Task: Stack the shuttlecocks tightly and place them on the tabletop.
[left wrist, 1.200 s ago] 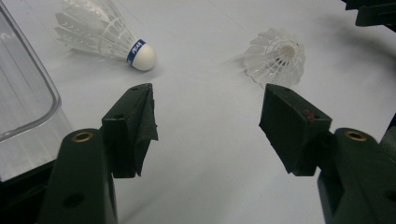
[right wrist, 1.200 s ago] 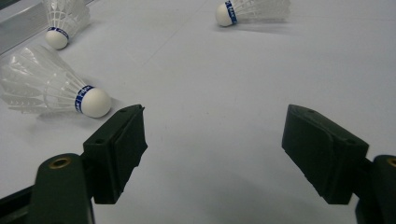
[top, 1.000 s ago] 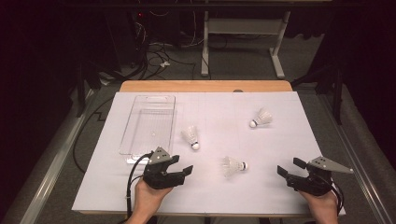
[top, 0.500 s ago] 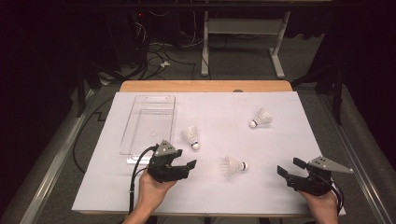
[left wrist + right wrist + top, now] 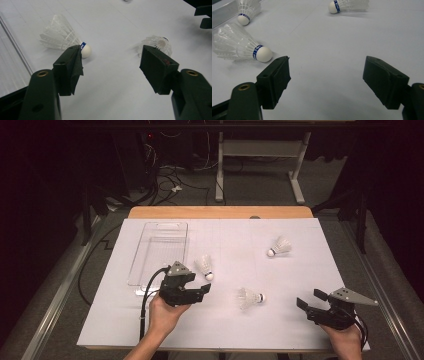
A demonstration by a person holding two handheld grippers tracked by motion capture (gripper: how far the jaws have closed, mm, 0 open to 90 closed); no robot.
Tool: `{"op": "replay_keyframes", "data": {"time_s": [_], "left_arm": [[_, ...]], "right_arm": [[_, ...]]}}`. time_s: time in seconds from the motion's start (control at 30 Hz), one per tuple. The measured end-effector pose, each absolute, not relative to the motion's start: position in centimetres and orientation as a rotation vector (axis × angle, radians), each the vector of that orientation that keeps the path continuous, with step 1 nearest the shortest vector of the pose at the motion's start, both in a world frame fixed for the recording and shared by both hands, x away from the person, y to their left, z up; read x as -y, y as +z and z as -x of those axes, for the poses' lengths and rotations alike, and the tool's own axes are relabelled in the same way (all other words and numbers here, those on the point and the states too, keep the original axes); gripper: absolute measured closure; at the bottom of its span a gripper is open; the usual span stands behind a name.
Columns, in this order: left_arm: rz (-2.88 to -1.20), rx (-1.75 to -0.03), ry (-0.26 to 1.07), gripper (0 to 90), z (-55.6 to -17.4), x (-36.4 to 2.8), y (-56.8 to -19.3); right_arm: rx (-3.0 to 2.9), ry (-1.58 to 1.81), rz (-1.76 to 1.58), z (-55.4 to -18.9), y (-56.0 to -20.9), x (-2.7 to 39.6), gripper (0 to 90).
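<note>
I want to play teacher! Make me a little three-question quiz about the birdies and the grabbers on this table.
1. How many shuttlecocks lie on the white table cover?
2. True or false: the left hand-held gripper is squeezing a shuttlecock.
3. What lies inside the clear tray? A) a shuttlecock B) nothing C) a ball

Key:
1. Three: near the tray, middle, far right.
2. False; its jaws are open and empty.
3. B
</note>
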State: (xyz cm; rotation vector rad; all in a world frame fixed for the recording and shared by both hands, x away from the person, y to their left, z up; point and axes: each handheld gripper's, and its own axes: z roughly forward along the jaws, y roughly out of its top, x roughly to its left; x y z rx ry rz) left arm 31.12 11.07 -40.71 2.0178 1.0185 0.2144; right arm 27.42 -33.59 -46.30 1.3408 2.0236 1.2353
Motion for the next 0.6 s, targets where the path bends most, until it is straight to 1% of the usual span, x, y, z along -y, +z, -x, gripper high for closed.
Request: {"op": "replay_keyframes", "data": {"time_s": [0.27, 0.6], "left_arm": [[-2.029, -0.992, 0.210, 35.1, -31.8, -10.9, -40.3], [-2.043, -1.007, 0.230, 36.4, -32.8, -10.6, -40.0]], "right_arm": [[-2.022, 1.237, -1.346, -27.4, -46.3, 33.6, 22.0], [-2.021, 1.237, -1.347, -27.4, -46.3, 33.6, 22.0]]}}
